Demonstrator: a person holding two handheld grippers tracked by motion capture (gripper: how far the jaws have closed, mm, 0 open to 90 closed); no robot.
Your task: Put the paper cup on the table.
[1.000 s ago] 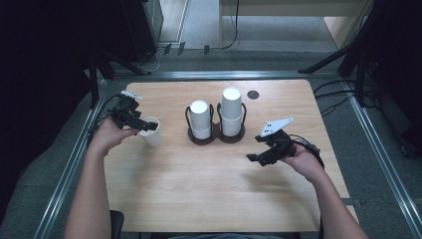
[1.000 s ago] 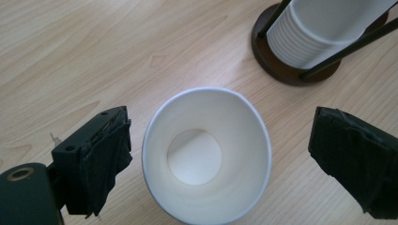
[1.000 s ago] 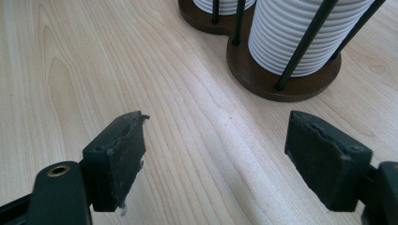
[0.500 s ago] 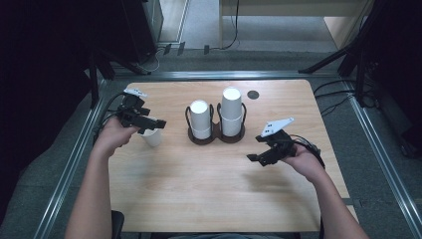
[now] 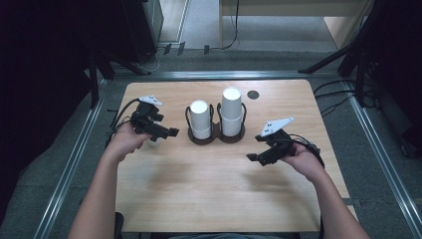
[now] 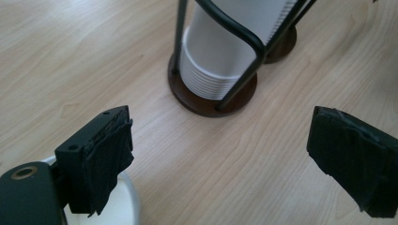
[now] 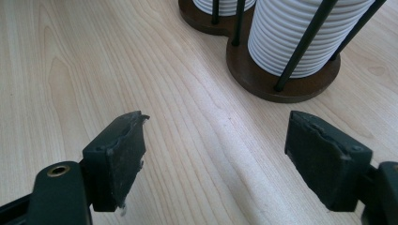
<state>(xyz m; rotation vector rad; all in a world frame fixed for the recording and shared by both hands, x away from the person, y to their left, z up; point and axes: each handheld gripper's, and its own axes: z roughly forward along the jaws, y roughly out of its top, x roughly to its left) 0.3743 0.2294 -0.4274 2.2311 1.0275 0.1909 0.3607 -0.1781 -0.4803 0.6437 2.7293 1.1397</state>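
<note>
Nearest the person, the right gripper (image 5: 255,157) is hovering low over bare tabletop with its jaws spread wide and holding nothing; in the right gripper view the wood grain is showing between its two black pads (image 7: 119,157). The left gripper (image 5: 166,132) is hanging at the left of the table (image 5: 209,199), its jaws likewise spread and empty, and a single white cup (image 6: 117,208) is standing on the wood just below and beside its left jaw, apart from the pad as far as the left gripper view lets one judge. Farther off, the double cup holder (image 5: 216,137) is sitting at mid-table on its dark wooden base, wire hoops rising around two stacks of white cups: the shorter stack (image 5: 200,118) on the left and the taller stack (image 5: 231,112) on the right. The step in hand is judged to be a reach by the left gripper toward the shorter stack. To do it well, the gripper should be approaching level, between the wire hoops rather than across them, closing on the top cup's wall alone, while staying clear of the loose cup so that it is not toppling.
</note>
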